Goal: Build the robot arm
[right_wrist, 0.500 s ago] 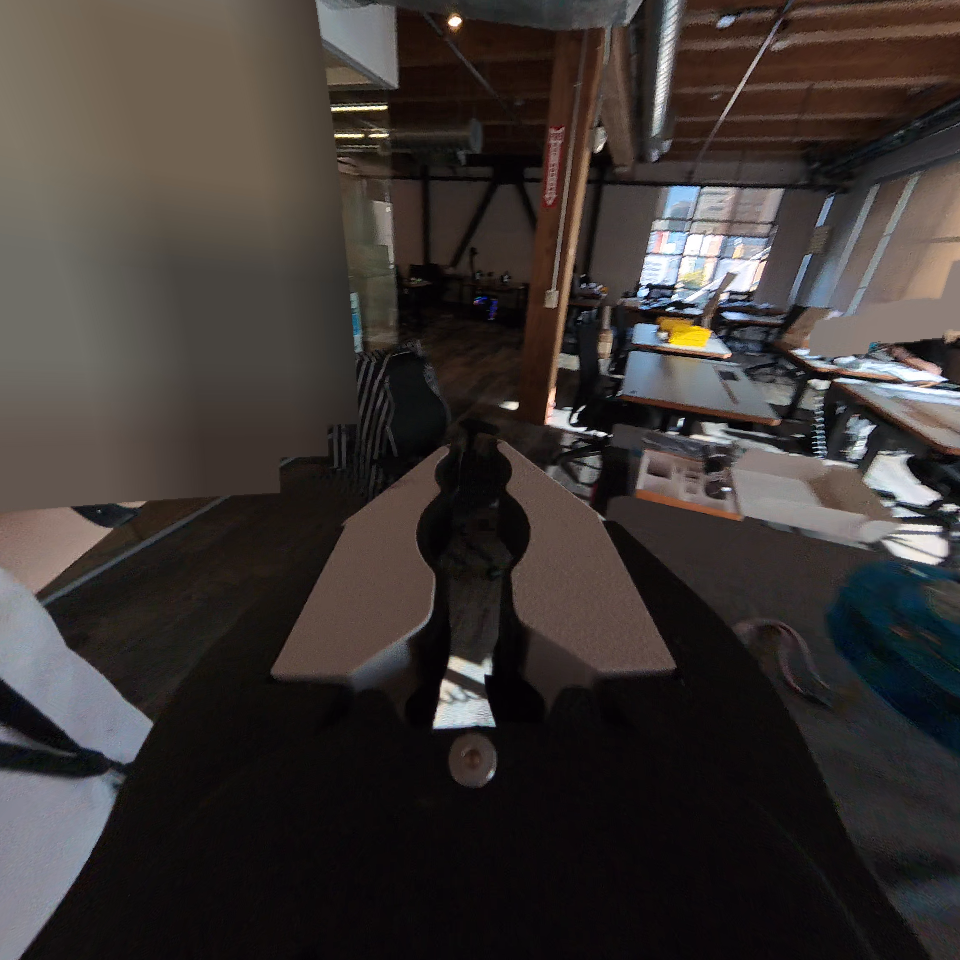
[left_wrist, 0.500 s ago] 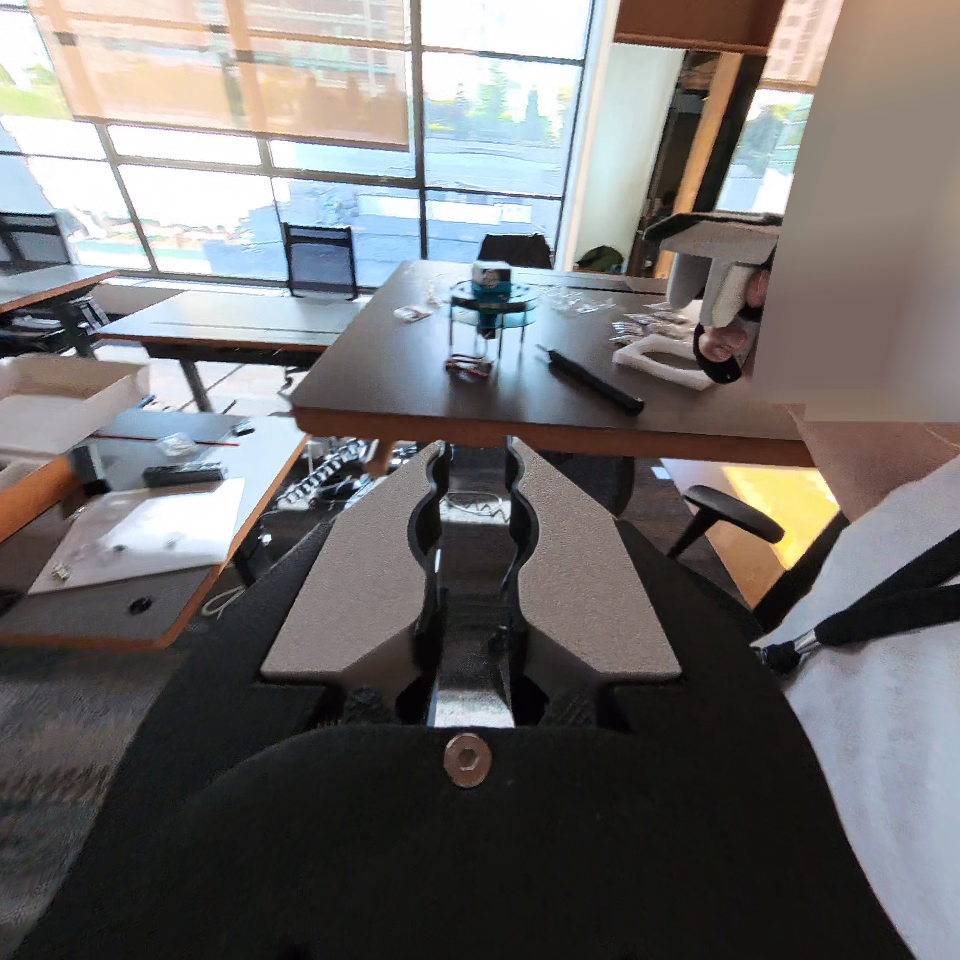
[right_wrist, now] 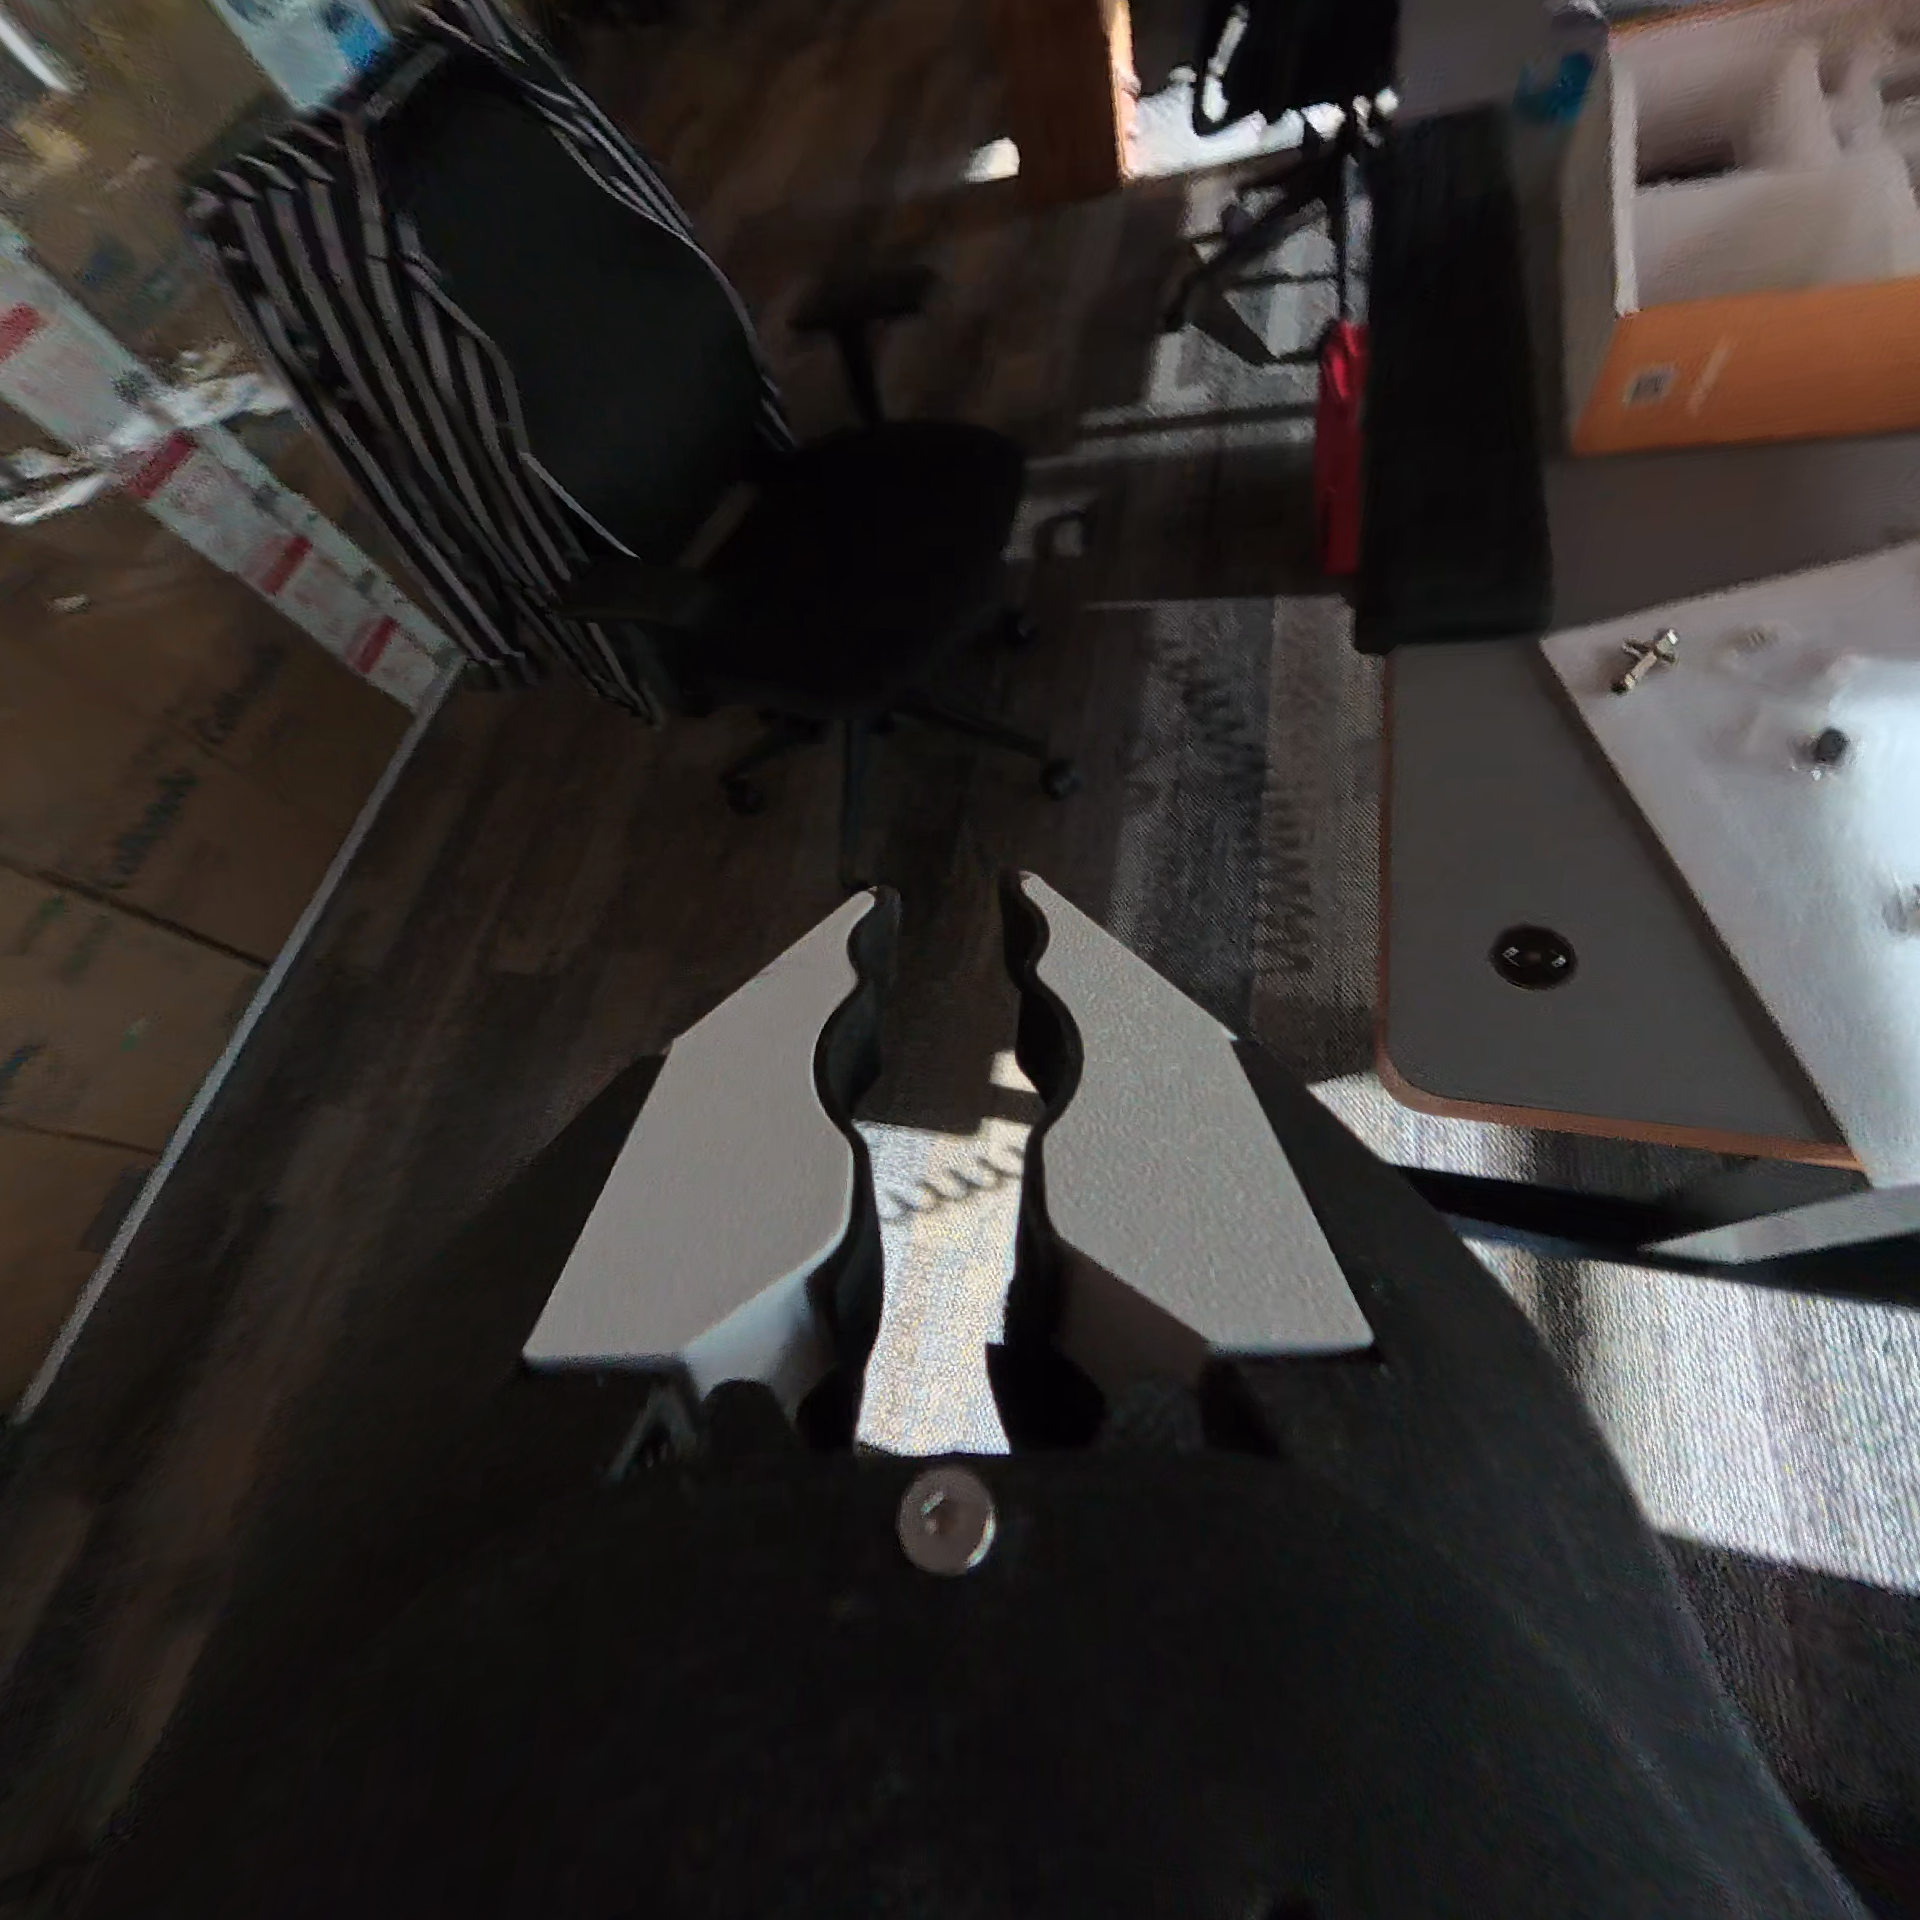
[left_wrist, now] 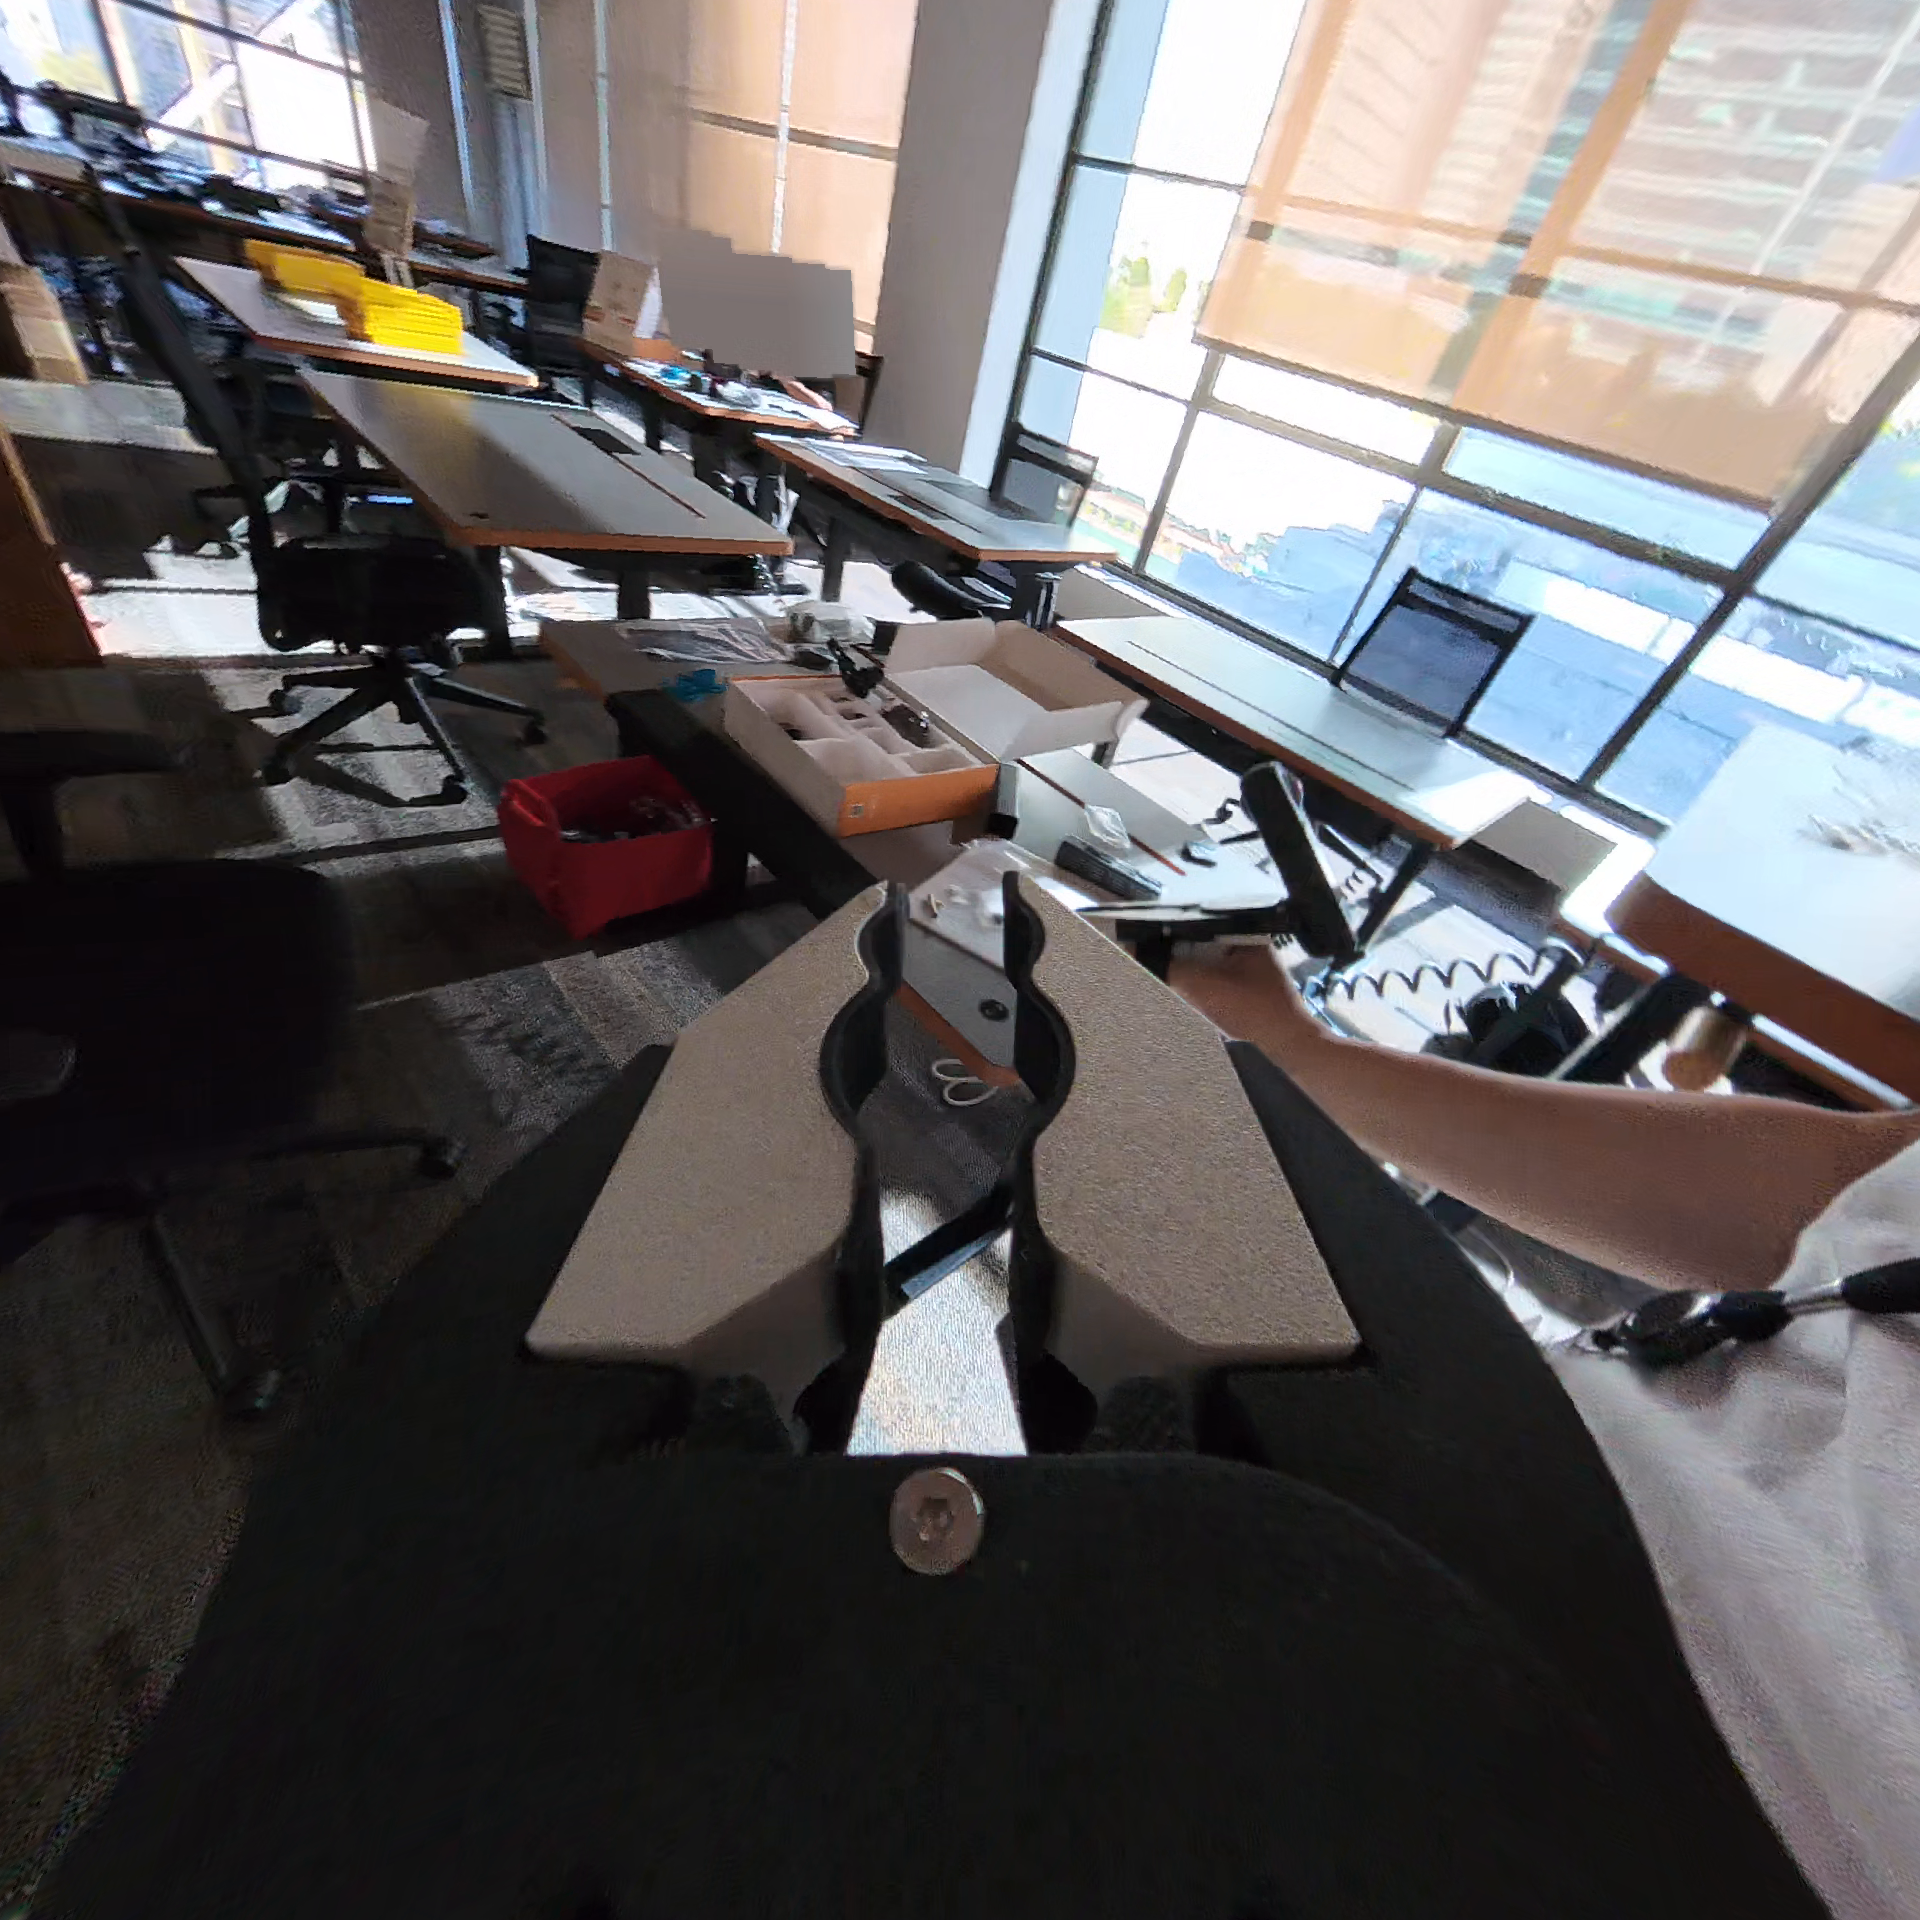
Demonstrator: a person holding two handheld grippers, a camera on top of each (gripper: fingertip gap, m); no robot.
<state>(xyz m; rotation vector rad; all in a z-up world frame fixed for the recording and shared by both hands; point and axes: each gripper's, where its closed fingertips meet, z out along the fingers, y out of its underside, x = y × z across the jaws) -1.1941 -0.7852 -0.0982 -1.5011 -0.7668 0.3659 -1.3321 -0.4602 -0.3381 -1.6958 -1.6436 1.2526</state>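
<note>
Plainly, both tools hang in open air over the carpet, aimed out across the office and not at any work. The left gripper (left_wrist: 951,904) has its jaws a little apart with nothing between them; beyond its tips lies a low desk (left_wrist: 1226,883) strewn with small parts, and a bare forearm (left_wrist: 1507,1132) reaches in from the right. The right gripper (right_wrist: 948,896), likewise slightly parted and empty, points at a black office chair (right_wrist: 831,520); the blurred desk corner (right_wrist: 1579,997) sits apart.

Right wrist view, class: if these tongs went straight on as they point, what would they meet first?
Probably the floor: the right tongs stand open, holding nothing, angled down over bare flooring. The black office chair lies beyond; depth is unclear.
</note>
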